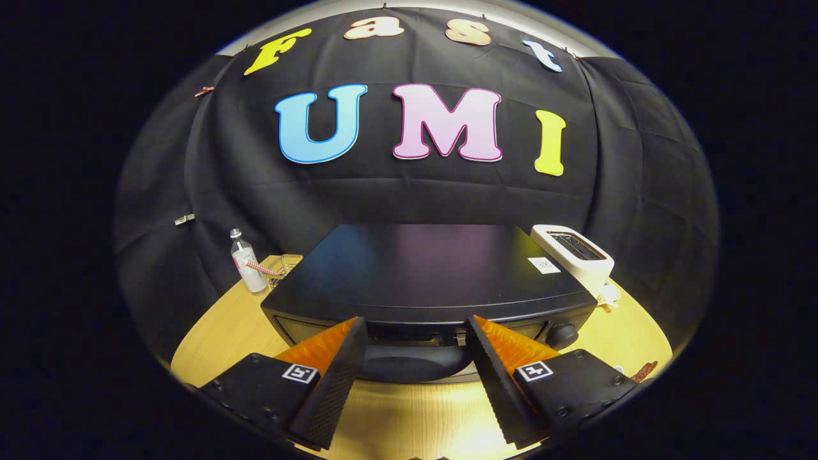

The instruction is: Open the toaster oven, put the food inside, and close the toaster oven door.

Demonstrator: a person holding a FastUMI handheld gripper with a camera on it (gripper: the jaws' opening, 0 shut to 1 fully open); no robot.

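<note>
Toaster oven [422,275]: black, on desk [409,415], door handle [414,361] facing front. Claw [415,332]: spread open, fingers flanking the handle. White toaster [575,255] beside the oven; bottle [246,262] at its other side.

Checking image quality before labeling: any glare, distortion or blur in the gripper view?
Gripper view: coloured reflections sheen the toaster oven top; bright glare on the table between the open gripper jaws; fisheye bends the table edge; focus is sharp.

Nothing here can be read. A small white sticker [543,264] sits on the top of the toaster oven [422,268] beyond the jaws, its print too fine to make out. The bottle [246,260] off beyond the left finger carries a label, also illegible. Each finger mount bears a square black-and-white marker [300,373], a pattern, not words.
</note>
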